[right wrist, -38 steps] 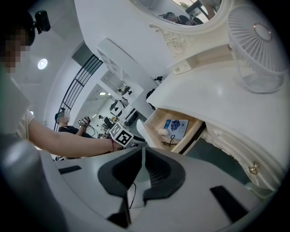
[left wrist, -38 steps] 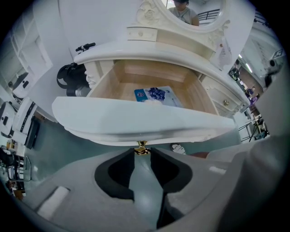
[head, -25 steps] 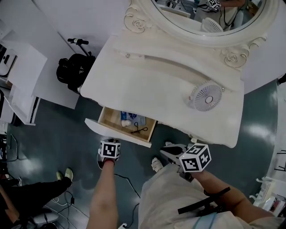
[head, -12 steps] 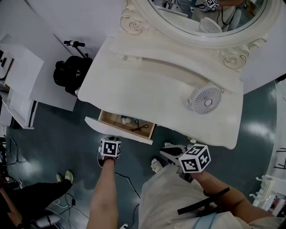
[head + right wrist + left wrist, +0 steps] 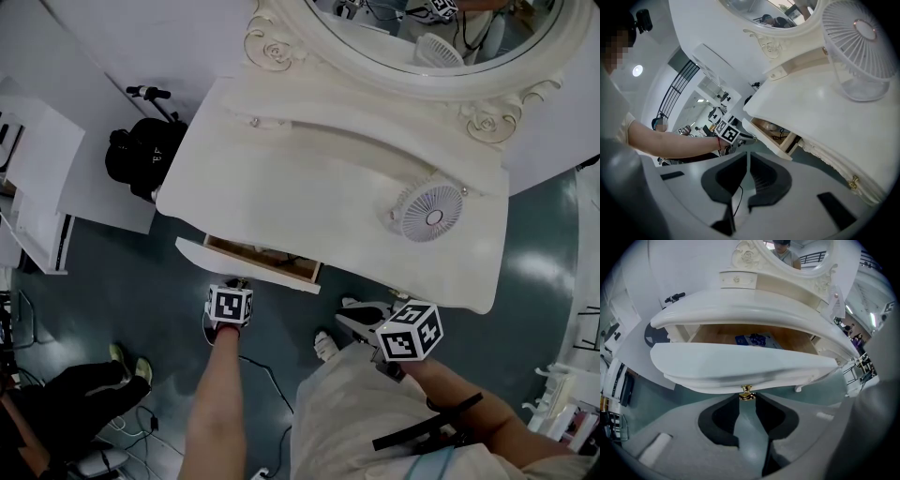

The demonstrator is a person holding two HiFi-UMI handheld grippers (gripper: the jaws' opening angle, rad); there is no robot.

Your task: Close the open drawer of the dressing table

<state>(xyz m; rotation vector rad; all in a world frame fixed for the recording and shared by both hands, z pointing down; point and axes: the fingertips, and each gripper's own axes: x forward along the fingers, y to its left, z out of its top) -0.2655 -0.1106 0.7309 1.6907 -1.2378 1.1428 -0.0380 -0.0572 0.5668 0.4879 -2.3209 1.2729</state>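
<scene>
The white dressing table (image 5: pixel 319 178) has its left drawer (image 5: pixel 255 260) out by a narrow strip. In the left gripper view the curved white drawer front (image 5: pixel 740 364) fills the middle, and a blue item (image 5: pixel 754 339) lies inside on the wooden bottom. My left gripper (image 5: pixel 746 397) is against that front, its fingertips closed on the small gold knob (image 5: pixel 746 392). From the head view, the left gripper (image 5: pixel 232 292) sits just below the drawer. My right gripper (image 5: pixel 356 317) hangs off to the right, away from the table. Its jaws (image 5: pixel 746 154) are shut with nothing between them.
A small white fan (image 5: pixel 427 208) stands on the tabletop's right side, below the oval mirror (image 5: pixel 422 37). A black bag (image 5: pixel 141 155) and white furniture (image 5: pixel 37 178) stand to the left. Another person's leg (image 5: pixel 75 394) and cables (image 5: pixel 258 375) are on the grey floor.
The drawer has slid in toward the table, so much less of its inside shows. My left gripper has moved in with it. The right gripper has stayed where it was.
</scene>
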